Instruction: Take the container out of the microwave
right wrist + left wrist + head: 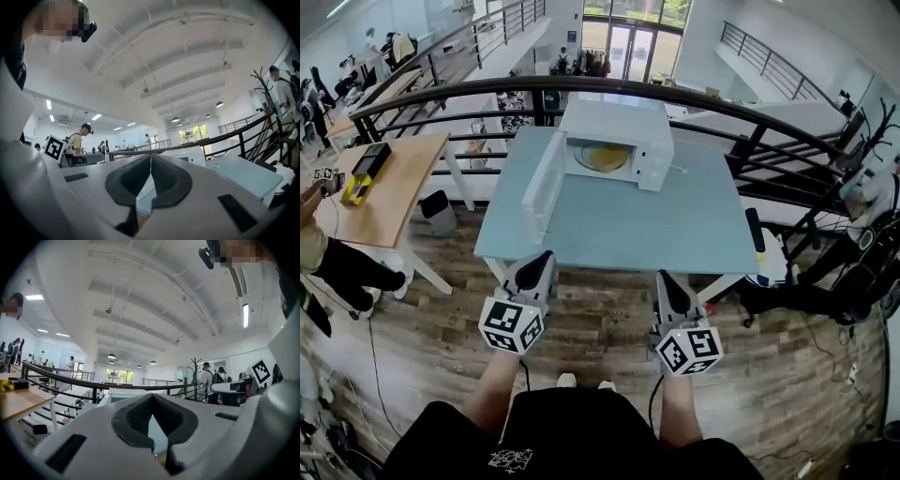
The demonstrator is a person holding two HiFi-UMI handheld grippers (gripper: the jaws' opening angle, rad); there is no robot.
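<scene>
From overhead: the white microwave (619,131) sits at the far edge of the pale blue counter (609,230), its door (542,192) swung wide to the left. The yellow container (607,157) is inside the cavity, lying flat. There's a broad bare stretch of counter between the microwave and the near edge. The left gripper (544,256) and right gripper (668,278) hang level just at that near edge, over the wooden floor (609,328), well apart from each other. A dark railing (487,89) curves behind the counter, and a wooden desk (389,187) stands off to the left.

Left gripper view now: its fingers (133,418) are together at the tips, nothing between them. Past them I see the microwave top (123,392), the railing (70,378) and a coat stand (195,371), which the overhead shot puts at its far right edge.

Right gripper view: fingers (123,183) pressed together too, empty. Beyond them are the microwave (197,152), the counter surface (243,173) stretching right, and a person in a cap (79,138) to the left. The container shows only from above.
</scene>
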